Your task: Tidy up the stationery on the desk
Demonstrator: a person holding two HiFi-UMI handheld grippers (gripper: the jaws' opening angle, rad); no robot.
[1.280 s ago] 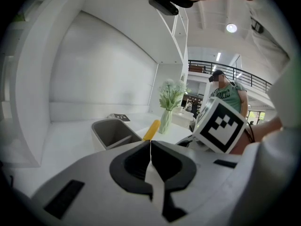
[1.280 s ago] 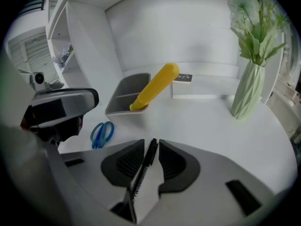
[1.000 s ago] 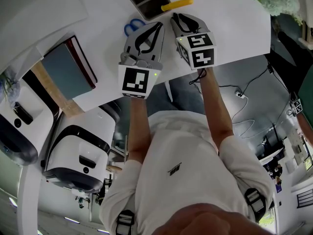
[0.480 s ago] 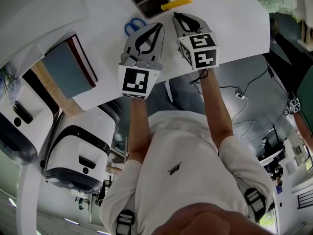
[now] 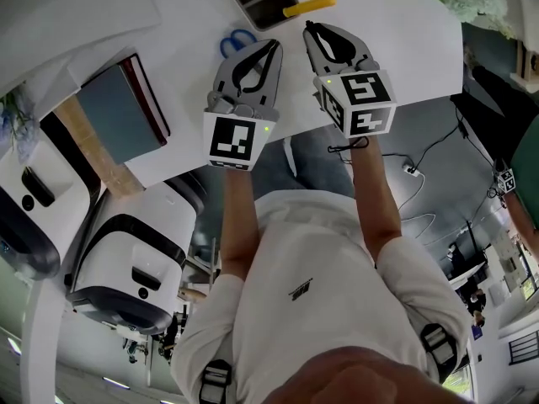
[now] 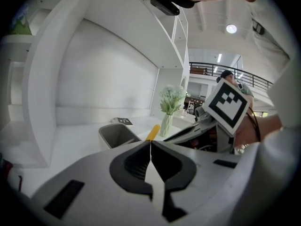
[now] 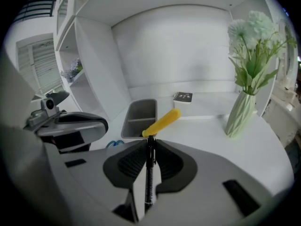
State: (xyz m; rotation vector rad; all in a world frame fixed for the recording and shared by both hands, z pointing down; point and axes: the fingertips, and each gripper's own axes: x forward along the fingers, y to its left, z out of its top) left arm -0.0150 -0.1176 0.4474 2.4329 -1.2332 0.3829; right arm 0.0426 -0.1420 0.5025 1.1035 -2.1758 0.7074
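Up off the white desk [image 5: 404, 49], my right gripper [image 7: 150, 142] pinches a black pen with a yellow cap [image 7: 162, 121]. Its jaws have just been closing, and the dark barrel now runs straight down the slot between the pads. The yellow cap juts past the tips towards the grey tray [image 7: 143, 109]. In the head view that cap lies just beside the tray's right-hand corner. My right gripper view shows it crossing the tray's near edge, so whether cap and tray touch I cannot tell.

The tray stands at the back of the desk, split by a divider into two compartments. From the right gripper view both show as grey floor and walls. In the head view their insides read as dark.

Off to the right, a pale green ribbed vase [image 7: 240, 114] holds a bunch of whitish-green flowers [image 7: 256, 46]. A small black booklet [image 7: 183, 97] lies flat behind the tray.

My left gripper [image 6: 150, 142] hangs alongside with its jaws pressed together on nothing. Blue-handled scissors [image 5: 236, 40] lie on the desk just beyond its tips. A book [image 5: 118, 112] with a blue-grey cover rests near the desk's left edge.
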